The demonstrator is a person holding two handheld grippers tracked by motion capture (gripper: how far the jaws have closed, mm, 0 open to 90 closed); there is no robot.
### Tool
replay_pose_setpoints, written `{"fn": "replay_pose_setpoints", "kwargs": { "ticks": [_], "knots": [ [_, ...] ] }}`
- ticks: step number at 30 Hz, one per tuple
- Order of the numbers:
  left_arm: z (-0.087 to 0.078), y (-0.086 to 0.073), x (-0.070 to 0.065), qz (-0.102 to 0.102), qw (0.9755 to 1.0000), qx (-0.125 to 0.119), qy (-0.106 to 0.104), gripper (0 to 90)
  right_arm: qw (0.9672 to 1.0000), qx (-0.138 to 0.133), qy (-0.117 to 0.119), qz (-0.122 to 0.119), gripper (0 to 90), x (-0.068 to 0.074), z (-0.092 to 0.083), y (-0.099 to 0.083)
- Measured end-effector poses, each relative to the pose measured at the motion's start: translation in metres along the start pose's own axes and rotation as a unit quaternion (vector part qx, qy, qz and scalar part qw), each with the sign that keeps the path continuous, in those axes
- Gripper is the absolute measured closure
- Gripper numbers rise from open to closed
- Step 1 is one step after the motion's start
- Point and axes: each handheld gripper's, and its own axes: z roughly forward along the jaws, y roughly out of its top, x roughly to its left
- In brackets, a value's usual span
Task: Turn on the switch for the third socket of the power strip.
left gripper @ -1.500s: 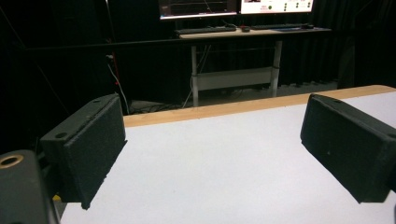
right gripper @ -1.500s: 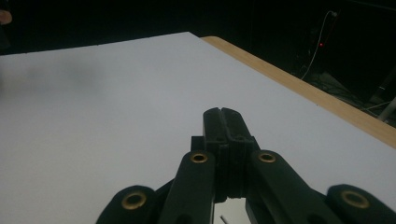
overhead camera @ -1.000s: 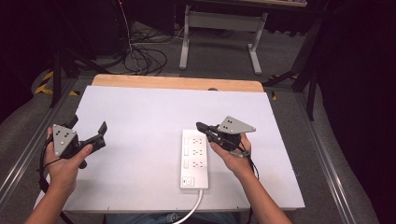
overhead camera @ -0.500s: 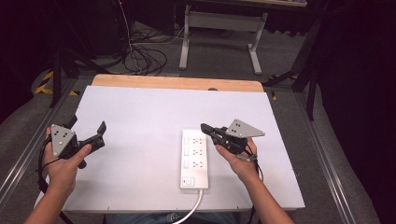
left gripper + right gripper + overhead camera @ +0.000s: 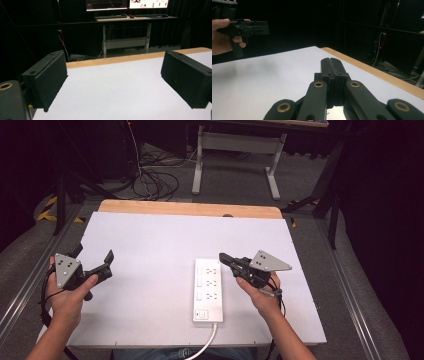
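A white power strip [image 5: 207,290] lies lengthwise on the white table [image 5: 150,235], right of the middle, with its switch at the near end. My right gripper [image 5: 223,258] is held just above the strip's far right corner and points left. Its jaws are pressed together with nothing between them, as the right gripper view [image 5: 333,67] confirms. My left gripper [image 5: 93,255] is held over the table's left edge. Its black pads [image 5: 47,80] stand wide apart in the left gripper view, with only bare tabletop between them.
The strip's white cord [image 5: 210,342] runs off the table's near edge. A wooden strip [image 5: 190,209] borders the far edge. Beyond it are a desk frame [image 5: 235,155] and loose cables [image 5: 155,182] on the floor. The other hand and its gripper [image 5: 244,27] show top left in the right gripper view.
My right hand has drifted slightly to the right, its jaws staying shut. The left hand and the power strip have not moved.
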Motion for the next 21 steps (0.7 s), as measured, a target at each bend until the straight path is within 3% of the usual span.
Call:
{"fn": "replay_pose_setpoints", "kwargs": {
  "ticks": [11, 21],
  "knots": [
    [0.000, 0.000, -0.001, 0.000, 1.0000, 0.001, 0.001, 7.3, 0.9996, -0.025, 0.001, 0.012, 90.0, -0.009, -0.019, -0.003],
    [0.000, 0.000, 0.000, 0.000, 1.0000, 0.001, 0.001, 7.3, 0.9992, -0.040, 0.002, 0.008, 90.0, -0.009, -0.031, -0.005]
  ]
}}
